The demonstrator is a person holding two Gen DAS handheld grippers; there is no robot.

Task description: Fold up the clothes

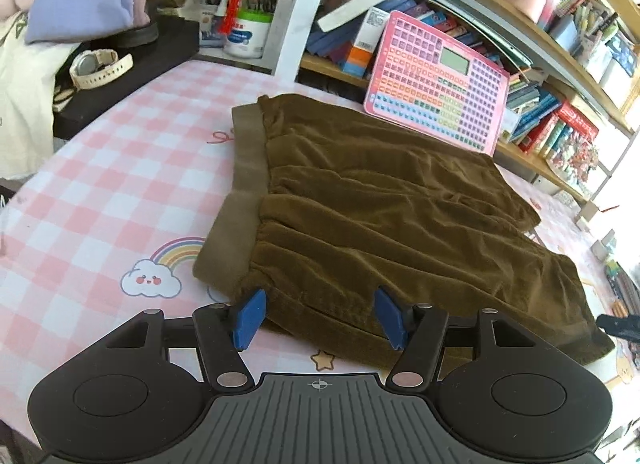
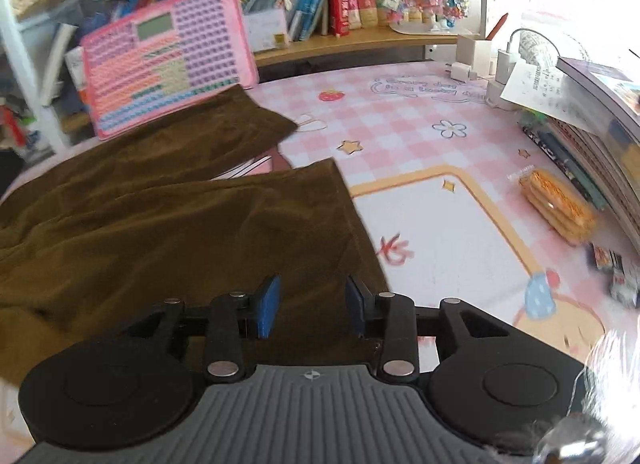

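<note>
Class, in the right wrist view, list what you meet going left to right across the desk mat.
Brown shorts → yellow star print → blue flower print → packet of biscuits → stack of books.

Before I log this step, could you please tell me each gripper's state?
Left gripper: open, holding nothing, at the brown velvety shorts.
Right gripper: open, empty, over a leg.

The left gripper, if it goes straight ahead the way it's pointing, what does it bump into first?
Most likely the brown shorts. The left gripper is open, with the near edge of the shorts lying between its blue fingers, so it would meet that cloth almost at once.
</note>
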